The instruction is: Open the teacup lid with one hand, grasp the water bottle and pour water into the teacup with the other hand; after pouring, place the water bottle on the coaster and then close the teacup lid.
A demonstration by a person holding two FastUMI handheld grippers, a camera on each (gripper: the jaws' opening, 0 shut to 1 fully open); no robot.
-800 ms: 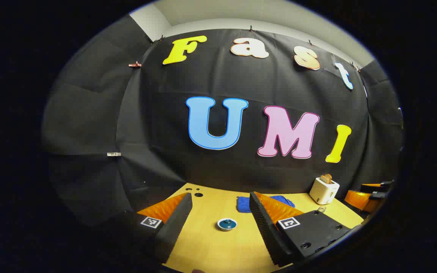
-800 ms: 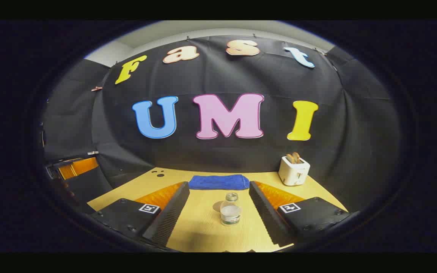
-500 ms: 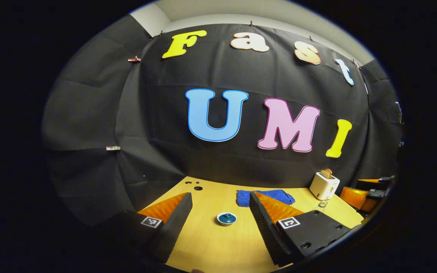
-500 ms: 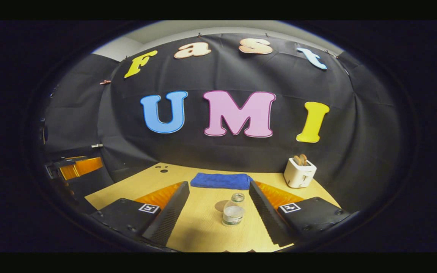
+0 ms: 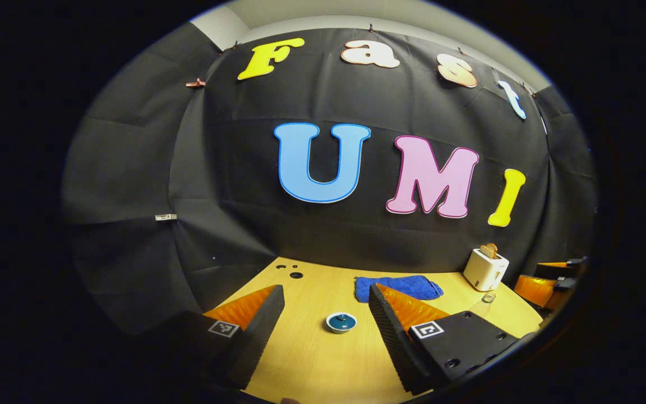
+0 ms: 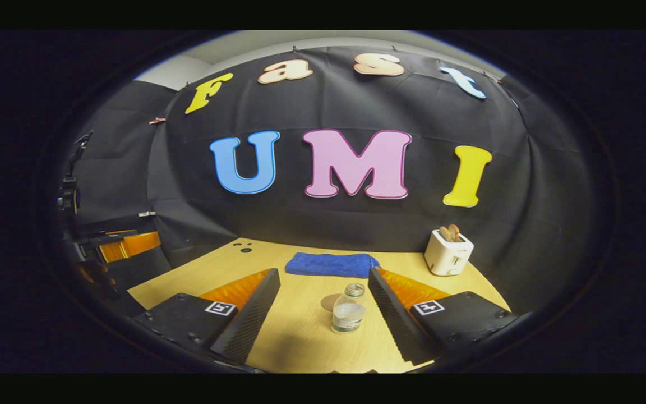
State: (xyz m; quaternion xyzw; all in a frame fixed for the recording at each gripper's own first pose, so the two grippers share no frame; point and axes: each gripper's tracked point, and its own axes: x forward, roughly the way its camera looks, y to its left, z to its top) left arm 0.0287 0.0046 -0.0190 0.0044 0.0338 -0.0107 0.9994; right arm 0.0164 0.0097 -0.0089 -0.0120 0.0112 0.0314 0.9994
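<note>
A small white teacup with a dark blue lid [image 5: 341, 322] stands on the wooden table [image 5: 312, 365], ahead of and between the fingers of my left gripper [image 5: 326, 292], which is open and holds nothing. The clear water bottle [image 6: 348, 311] stands upright just ahead of my right gripper [image 6: 323, 275], nearer its right finger. That gripper is open too, and neither finger touches the bottle. A round brown coaster [image 6: 330, 303] lies just behind and left of the bottle. The bottle [image 5: 488, 298] also shows small at the far right of the left gripper view.
A folded blue cloth [image 6: 331, 264] lies at the back of the table, with a white toaster [image 6: 449, 252] holding toast to its right. The other gripper [image 6: 121, 247] and a hand [image 6: 93, 273] sit at the far left. Small dark holes [image 5: 292, 272] mark the table's back left corner.
Both views have shifted a little. The teacup and wall sit higher in the left gripper view. The bottle has drifted slightly right in the right gripper view. Both grippers stay open.
</note>
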